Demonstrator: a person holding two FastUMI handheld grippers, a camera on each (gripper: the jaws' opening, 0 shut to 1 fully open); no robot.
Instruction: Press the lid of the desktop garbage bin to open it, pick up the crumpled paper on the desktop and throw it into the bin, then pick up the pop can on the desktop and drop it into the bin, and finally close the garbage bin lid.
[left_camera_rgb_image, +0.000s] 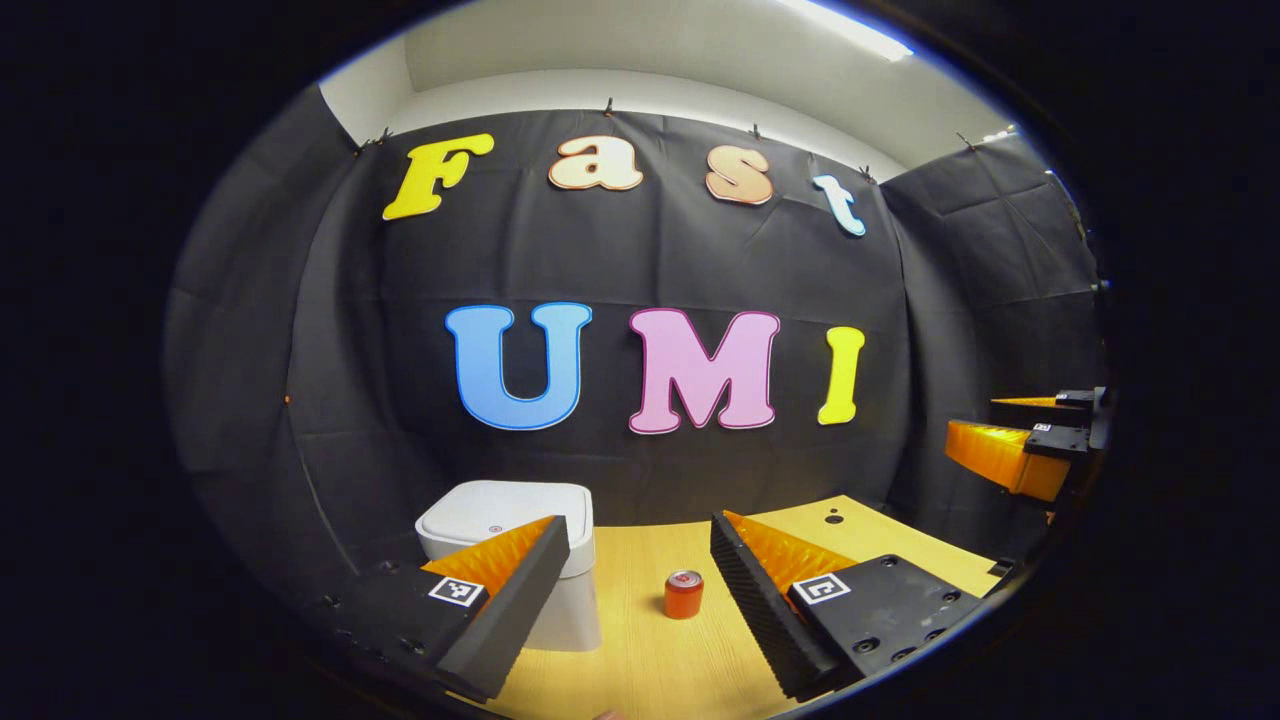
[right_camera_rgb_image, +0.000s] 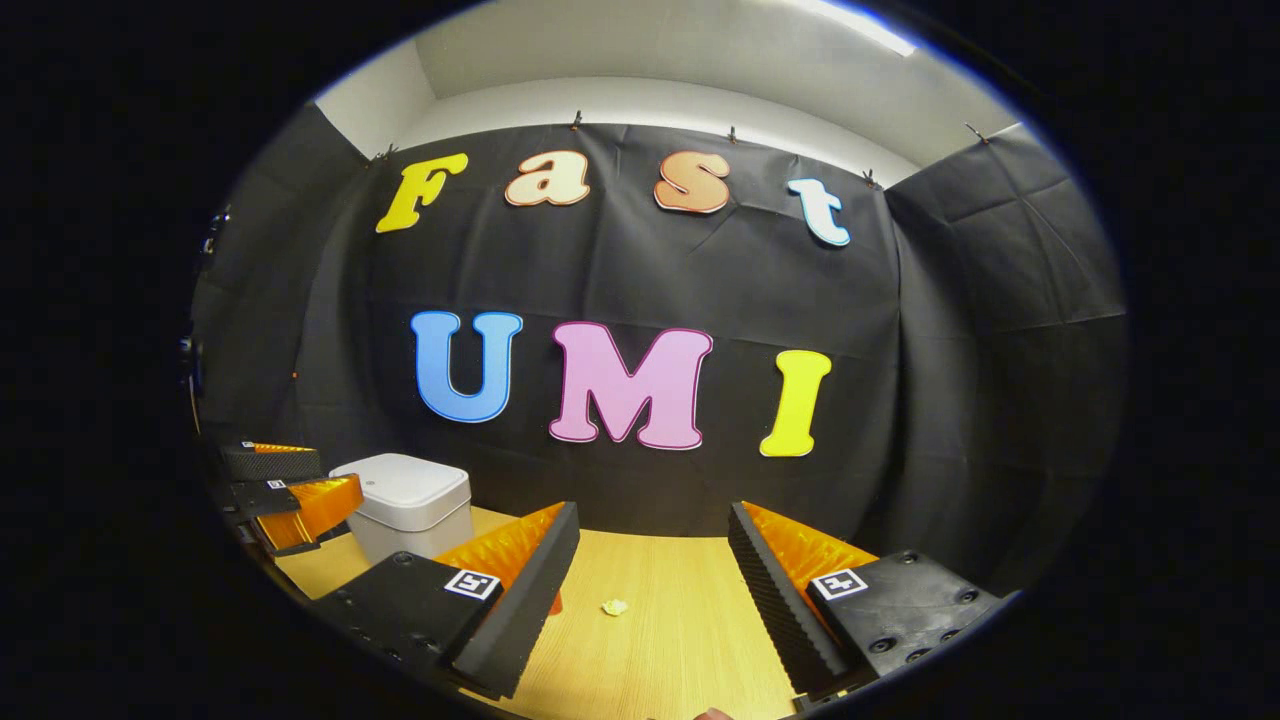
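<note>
The garbage bin (left_camera_rgb_image: 508, 545) is the landmark here. It sits on the wooden bench (left_camera_rgb_image: 650, 660) near the booth's back wall, and its lid (left_camera_rgb_image: 500, 515) lies flat and closed, so by my reading the first step, pressing the lid, is not yet done.

In the left gripper view, the left claw (left_camera_rgb_image: 640, 600) hangs above the bench with its jaws spread wide and nothing between them. Its left finger overlaps the bin's front, which suggests this claw is placed to come down on the lid. The pop can (left_camera_rgb_image: 684, 594) stands upright on the bench just to the right of the bin, framed in the gap between the fingers but farther off, not held. The other claw shows at the right edge of this view, well away from the bin.

In the right gripper view, the right claw (right_camera_rgb_image: 655, 590) is also open and empty, held above the bench to the right of the bin (right_camera_rgb_image: 413, 505). The crumpled paper (right_camera_rgb_image: 615, 606) lies on the bench (right_camera_rgb_image: 670, 650) well to the right of the bin, between this claw's fingers in the view. That placement likely makes the right claw the one for the paper, once the lid is up.
</note>
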